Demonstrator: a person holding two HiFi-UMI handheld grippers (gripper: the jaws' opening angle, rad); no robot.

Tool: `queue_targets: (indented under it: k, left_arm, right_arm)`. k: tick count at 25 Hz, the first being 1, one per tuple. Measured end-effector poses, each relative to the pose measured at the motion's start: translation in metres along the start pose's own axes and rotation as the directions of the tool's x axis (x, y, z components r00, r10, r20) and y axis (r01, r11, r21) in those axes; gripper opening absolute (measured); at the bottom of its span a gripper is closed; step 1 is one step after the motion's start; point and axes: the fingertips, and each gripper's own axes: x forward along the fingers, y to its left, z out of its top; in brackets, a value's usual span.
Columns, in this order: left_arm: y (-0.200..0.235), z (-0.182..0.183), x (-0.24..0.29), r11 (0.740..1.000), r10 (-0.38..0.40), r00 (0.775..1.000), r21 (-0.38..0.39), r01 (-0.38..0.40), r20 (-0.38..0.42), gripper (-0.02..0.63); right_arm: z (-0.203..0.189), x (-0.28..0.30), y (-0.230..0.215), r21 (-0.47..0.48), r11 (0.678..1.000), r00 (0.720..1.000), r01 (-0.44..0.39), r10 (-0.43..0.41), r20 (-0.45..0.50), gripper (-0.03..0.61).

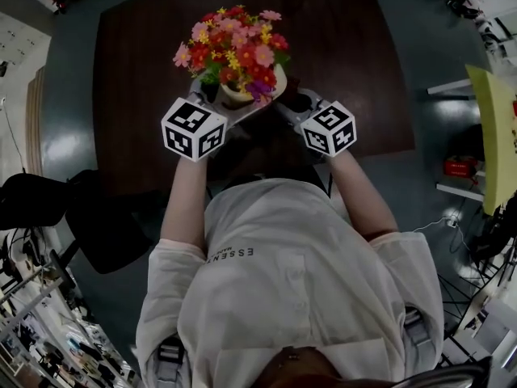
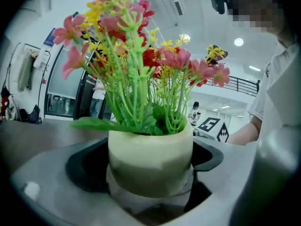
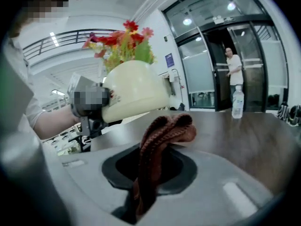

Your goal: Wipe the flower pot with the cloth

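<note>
A cream flower pot [image 1: 240, 92] with red, pink and yellow flowers is held above the dark table, and my left gripper [image 1: 224, 97] is shut on its sides. In the left gripper view the pot [image 2: 150, 161] fills the space between the jaws. My right gripper [image 1: 292, 103] sits just right of the pot and is shut on a reddish-brown cloth [image 3: 157, 147], which sticks up from its jaws. The pot [image 3: 134, 98] shows up and to the left in the right gripper view, apart from the cloth.
The dark wooden table [image 1: 347, 47] spreads under both grippers. A clear water bottle [image 3: 238, 103] stands at its far edge. A black chair [image 1: 97, 217] is at the left and a yellow chair [image 1: 497, 136] at the right.
</note>
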Motion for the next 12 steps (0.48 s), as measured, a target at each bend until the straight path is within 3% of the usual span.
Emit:
queue_targets:
  k: [4,12]
  left_arm:
    - [-0.008,0.009,-0.005,1.0,-0.018,1.0,-0.008,0.019,0.026,0.545]
    - [-0.029,0.028,-0.01,0.996,-0.077,0.993,-0.041,0.081,0.086,0.545]
  right_arm:
    - [0.022,-0.005,-0.013,-0.02,0.997,0.996,0.071,-0.07,0.059,0.049]
    - [0.054,0.001,0.04,-0.179,0.983,0.986,0.042,-0.011,0.169,0.049]
